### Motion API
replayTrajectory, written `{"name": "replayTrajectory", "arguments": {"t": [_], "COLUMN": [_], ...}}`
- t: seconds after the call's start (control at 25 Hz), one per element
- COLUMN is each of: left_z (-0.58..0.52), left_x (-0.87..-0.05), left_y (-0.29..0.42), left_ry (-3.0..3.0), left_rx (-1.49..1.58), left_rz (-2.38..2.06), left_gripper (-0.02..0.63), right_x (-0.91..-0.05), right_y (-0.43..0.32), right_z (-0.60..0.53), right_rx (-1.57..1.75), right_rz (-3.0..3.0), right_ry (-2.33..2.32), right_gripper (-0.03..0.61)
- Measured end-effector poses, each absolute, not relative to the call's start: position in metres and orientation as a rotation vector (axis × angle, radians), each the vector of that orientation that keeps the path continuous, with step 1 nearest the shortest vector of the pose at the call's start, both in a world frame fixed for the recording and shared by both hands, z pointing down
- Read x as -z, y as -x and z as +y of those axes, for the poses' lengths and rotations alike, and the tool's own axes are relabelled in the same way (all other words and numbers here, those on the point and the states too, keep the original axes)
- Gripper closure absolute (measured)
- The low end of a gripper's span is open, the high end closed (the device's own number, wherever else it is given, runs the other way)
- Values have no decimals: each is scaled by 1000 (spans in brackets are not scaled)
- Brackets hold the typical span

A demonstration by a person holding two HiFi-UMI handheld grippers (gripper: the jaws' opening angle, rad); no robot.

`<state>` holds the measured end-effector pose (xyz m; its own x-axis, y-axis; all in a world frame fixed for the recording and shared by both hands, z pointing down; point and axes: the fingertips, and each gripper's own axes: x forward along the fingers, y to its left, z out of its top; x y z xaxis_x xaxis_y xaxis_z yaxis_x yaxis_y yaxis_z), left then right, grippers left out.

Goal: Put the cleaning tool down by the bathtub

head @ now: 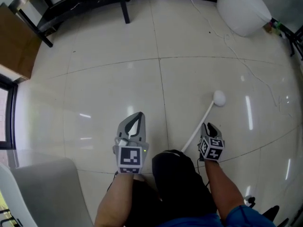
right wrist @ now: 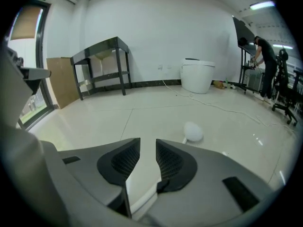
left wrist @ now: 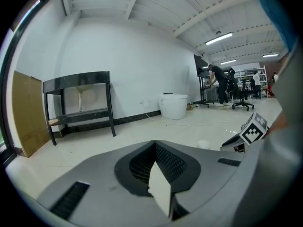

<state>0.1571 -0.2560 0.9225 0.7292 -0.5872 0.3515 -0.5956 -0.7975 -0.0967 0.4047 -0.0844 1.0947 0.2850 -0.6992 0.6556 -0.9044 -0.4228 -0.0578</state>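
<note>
The cleaning tool is a thin white handle (head: 194, 131) with a round white head (head: 219, 98) that rests on the tiled floor. In the right gripper view the head (right wrist: 193, 131) lies just ahead, right of the jaw gap. My right gripper (head: 209, 125) is beside the handle with its jaws (right wrist: 148, 143) apart, and floor shows through the gap. A pale strip lies low in that gap; no pad presses on it. My left gripper (head: 138, 114) hovers to the left, shut and empty (left wrist: 155, 143). A pale smooth rim (head: 42, 188), perhaps the bathtub, fills the lower left.
A white toilet-like fixture (head: 241, 8) stands at the far right, with a thin cable (head: 227, 41) trailing over the floor from it. A black metal stand (head: 80, 1) lines the far wall, and a brown board (head: 16, 41) leans at the left. People and office chairs (left wrist: 222, 82) are far off.
</note>
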Motion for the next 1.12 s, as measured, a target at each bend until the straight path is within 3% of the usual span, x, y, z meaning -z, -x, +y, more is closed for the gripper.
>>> {"name": "replayTrajectory", "arguments": {"t": [0.64, 1.12], "left_z": [-250, -250], "left_x": [-976, -984], "left_y": [-200, -200], "left_ry": [-2890, -2856], "left_rx": [-665, -678], "left_rz": [-787, -730], "left_gripper": [617, 617], "right_x": [-1276, -1337], "right_y": [-421, -416], "right_z": [-54, -56], "right_rx": [-1263, -1522], "right_rz": [-1171, -1030], "right_ry": [-2050, -1995], "right_gripper": [439, 411]}}
